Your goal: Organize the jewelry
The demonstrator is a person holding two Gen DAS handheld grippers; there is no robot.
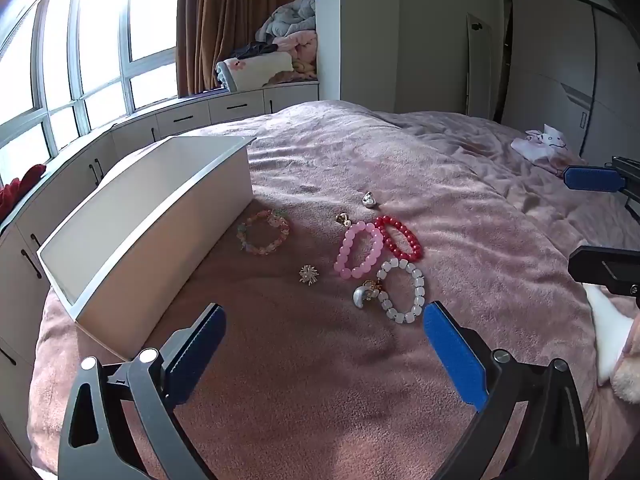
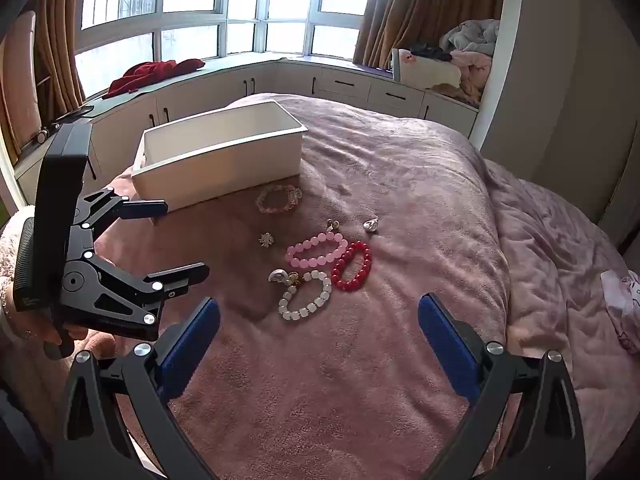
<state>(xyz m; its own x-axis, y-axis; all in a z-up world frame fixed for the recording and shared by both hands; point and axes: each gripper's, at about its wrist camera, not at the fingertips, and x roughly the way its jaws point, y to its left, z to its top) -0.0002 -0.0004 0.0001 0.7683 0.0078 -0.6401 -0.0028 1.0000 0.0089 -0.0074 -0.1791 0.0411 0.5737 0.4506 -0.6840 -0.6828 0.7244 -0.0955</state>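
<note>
1. The left claw (image 1: 324,320) stands wide open with its blue-padded fingers (image 1: 452,354) spread and nothing between them, hovering over the pink plush bedspread (image 1: 320,380).
2. The right claw (image 2: 318,322) is likewise spread wide and empty above the same bedspread; the left claw shows at its left side, held by a hand (image 2: 60,334).
3. Just ahead of the left claw's right finger lies a bracelet of white square beads (image 1: 402,290), with a silver shell-shaped earring (image 1: 364,296) touching its left edge.
4. Ahead of the left claw, slightly left of the white bracelet, sits a small gold starburst brooch (image 1: 309,274), apart from the rest.
5. Beyond the white bracelet lie a bracelet of round pink beads (image 1: 358,250) and a bracelet of round red beads (image 1: 400,238), touching side by side, the red one to the right.
6. Further ahead are a small gold-toned earring (image 1: 343,219) just past the pink bracelet and a silver heart-shaped earring (image 1: 369,200) beyond it.
7. Ahead and to the left, a pastel multicoloured bead bracelet (image 1: 264,232) lies just beside the white rectangular open box (image 1: 160,216), which stands to the left of the left claw on the bedspread.
</note>
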